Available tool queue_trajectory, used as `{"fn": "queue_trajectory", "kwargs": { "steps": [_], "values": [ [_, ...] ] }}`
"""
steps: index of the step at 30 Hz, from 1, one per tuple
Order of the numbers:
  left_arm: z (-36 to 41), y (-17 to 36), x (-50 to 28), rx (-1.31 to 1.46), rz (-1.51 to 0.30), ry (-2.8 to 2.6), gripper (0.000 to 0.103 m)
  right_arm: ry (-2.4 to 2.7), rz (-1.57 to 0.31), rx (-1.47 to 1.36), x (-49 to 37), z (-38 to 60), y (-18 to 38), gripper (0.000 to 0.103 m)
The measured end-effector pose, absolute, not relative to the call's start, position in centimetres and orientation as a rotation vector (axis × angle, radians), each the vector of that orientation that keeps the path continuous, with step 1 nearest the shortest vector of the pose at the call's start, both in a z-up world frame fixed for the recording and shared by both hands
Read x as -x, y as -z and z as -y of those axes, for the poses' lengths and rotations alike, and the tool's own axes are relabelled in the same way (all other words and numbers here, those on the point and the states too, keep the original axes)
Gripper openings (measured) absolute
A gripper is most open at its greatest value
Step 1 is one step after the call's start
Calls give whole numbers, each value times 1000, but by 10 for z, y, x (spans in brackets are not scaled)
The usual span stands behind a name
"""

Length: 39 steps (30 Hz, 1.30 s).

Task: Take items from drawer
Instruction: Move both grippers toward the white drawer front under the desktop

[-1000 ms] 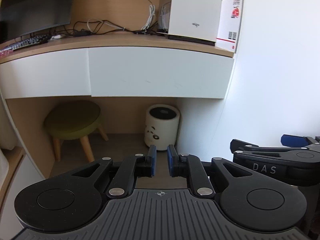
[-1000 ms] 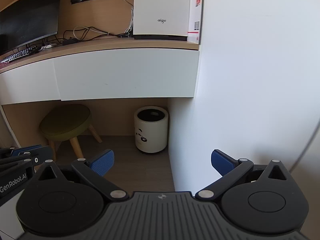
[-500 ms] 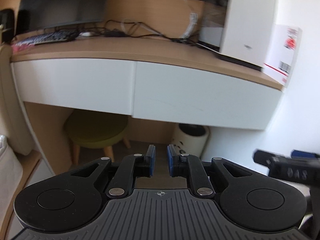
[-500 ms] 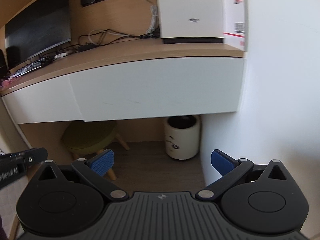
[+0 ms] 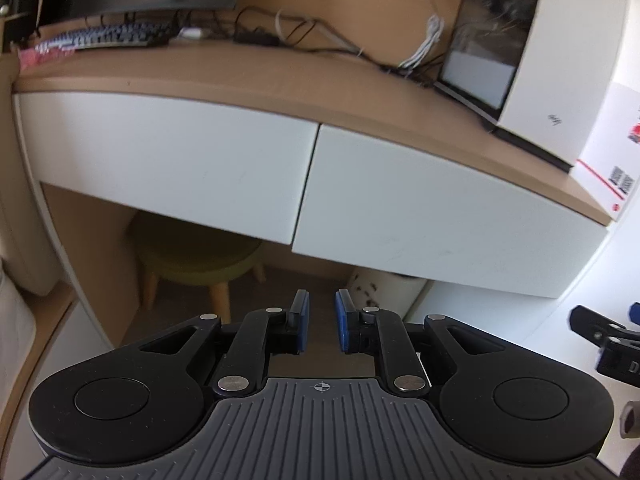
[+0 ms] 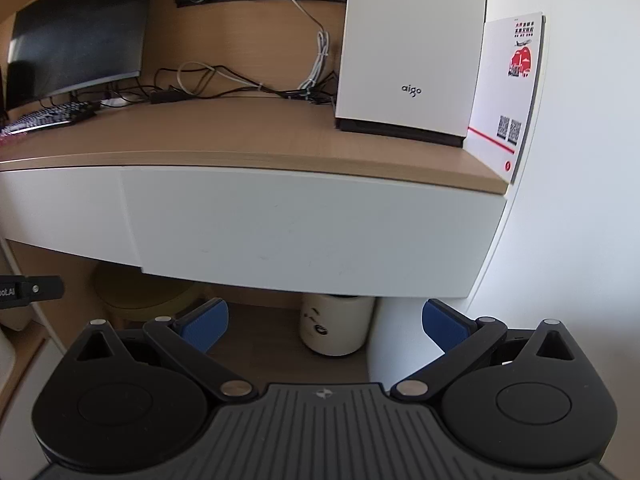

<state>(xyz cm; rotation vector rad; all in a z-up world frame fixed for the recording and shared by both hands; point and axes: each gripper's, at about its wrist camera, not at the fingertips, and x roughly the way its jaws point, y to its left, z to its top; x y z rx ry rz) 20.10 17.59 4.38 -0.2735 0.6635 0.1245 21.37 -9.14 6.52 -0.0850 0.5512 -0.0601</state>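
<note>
Below right drawer (image 6: 304, 224) lower edge, right gripper (image 6: 324, 326) spread, clear.

On my right camera I read "aigo" in small dark letters low on the front of the white computer case (image 6: 412, 52) standing on the desk. Beside it, the white card (image 6: 508, 92) carries Chinese print over a red picture and two QR codes, all too small for me to read. At the left edge, the other gripper (image 6: 28, 291) shows the cut-off letters "ooLAI".
</note>
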Motion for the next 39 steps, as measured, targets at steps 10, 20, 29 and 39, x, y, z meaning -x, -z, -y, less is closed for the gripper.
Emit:
{"fn": "queue_trajectory", "kwargs": {
  "steps": [10, 20, 29, 39],
  "values": [
    [-202, -82, -256, 260, -515, -127, 16, -7, -627, 140, -269, 87, -52, 103],
    [-224, -77, -319, 396, -498, -137, 16, -118, -573, 231, -314, 84, -56, 103],
    [-224, -72, -335, 400, -521, -130, 16, -142, -556, 257, -326, 92, -58, 103],
    [-221, -73, -340, 402, -562, -104, 24, -111, -613, 205, -337, 98, -50, 103]
  ]
}}
